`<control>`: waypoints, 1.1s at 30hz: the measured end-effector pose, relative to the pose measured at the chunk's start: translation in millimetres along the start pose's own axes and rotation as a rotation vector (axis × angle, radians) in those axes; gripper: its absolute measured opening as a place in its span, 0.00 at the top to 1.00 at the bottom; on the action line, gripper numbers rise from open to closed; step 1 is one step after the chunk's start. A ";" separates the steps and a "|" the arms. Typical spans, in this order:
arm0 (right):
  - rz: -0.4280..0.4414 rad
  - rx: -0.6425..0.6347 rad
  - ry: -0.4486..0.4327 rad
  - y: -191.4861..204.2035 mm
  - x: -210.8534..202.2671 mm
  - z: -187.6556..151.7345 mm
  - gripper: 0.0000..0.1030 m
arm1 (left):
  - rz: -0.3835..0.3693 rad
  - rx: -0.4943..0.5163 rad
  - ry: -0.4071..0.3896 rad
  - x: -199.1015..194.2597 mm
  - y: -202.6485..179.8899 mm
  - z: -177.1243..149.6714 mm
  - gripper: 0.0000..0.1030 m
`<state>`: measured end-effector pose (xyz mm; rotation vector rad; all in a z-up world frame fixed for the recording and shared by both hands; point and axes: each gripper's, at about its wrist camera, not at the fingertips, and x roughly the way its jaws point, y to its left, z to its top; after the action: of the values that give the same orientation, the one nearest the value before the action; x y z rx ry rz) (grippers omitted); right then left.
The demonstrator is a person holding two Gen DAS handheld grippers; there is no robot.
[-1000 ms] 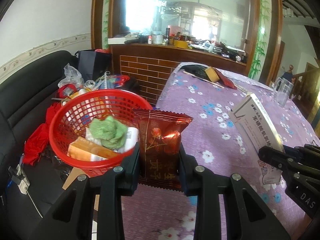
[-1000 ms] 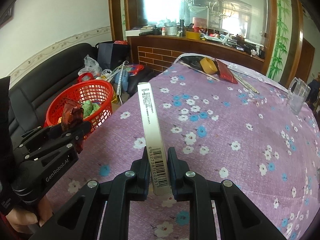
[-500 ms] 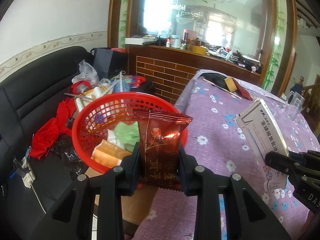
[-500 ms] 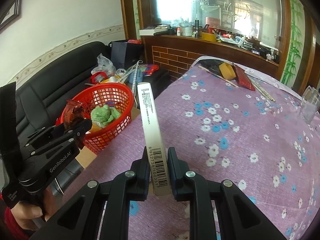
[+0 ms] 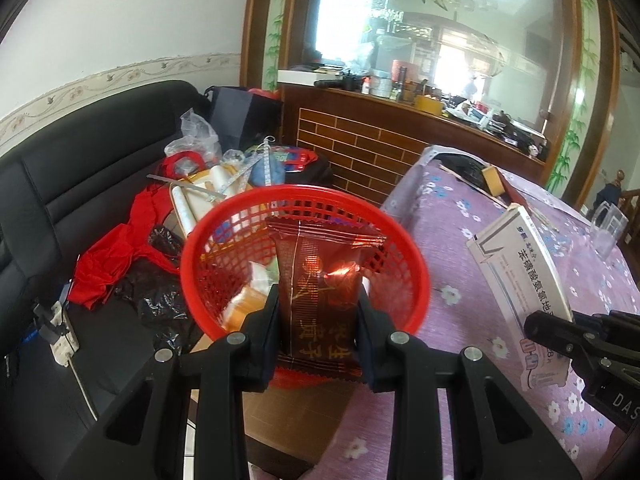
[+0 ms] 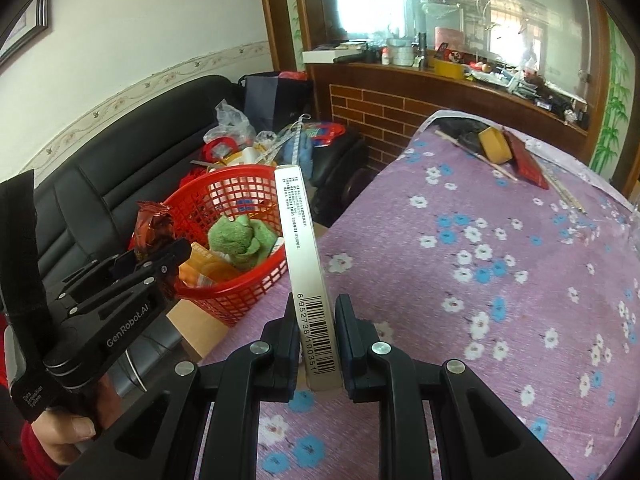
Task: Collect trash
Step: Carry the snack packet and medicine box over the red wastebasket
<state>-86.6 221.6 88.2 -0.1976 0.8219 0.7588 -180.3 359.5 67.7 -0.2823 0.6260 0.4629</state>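
Note:
My left gripper (image 5: 318, 320) is shut on a dark red snack packet (image 5: 320, 280) with gold lettering, held upright right over the near rim of the red plastic basket (image 5: 404, 248). In the right wrist view the same packet (image 6: 154, 226) stands above the basket's left rim (image 6: 208, 286). A flat white medicine box (image 6: 306, 256) with a barcode is clamped edge-on in my right gripper (image 6: 316, 332), above the table's left edge beside the basket. That box (image 5: 520, 276) shows at the right of the left wrist view. A green cloth (image 6: 240, 240) and an orange pack (image 6: 202, 268) lie in the basket.
The table wears a purple flowered cloth (image 6: 480, 264); a yellow box (image 6: 494, 144), a red booklet (image 6: 526, 160) and sticks lie at its far end, a clear cup (image 5: 608, 226) at its right. A black sofa (image 5: 60, 200) piled with bags and red cloth (image 5: 108, 264) lies left. A brick-faced counter (image 5: 380, 148) stands behind.
Both grippers have moved left toward the basket with their loads. The packet, first beside the basket over the table, now stands over the basket's near rim; the box has come to the table's edge.

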 end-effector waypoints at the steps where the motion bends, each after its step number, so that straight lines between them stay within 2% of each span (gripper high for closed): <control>1: 0.002 -0.001 0.003 1.0 2.3 1.6 0.81 | 0.003 -0.005 0.002 1.8 3.2 1.6 0.70; 13: 0.073 0.024 0.033 9.1 29.6 29.3 0.81 | 0.027 -0.038 0.035 18.8 27.8 9.5 0.70; 33: 0.146 0.049 0.055 23.2 67.5 60.0 0.81 | 0.055 -0.027 0.061 38.3 34.8 20.9 0.70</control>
<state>-37.5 300.6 83.0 -0.1163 0.9133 0.8723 -159.9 410.1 56.3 -0.3058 0.6889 0.5178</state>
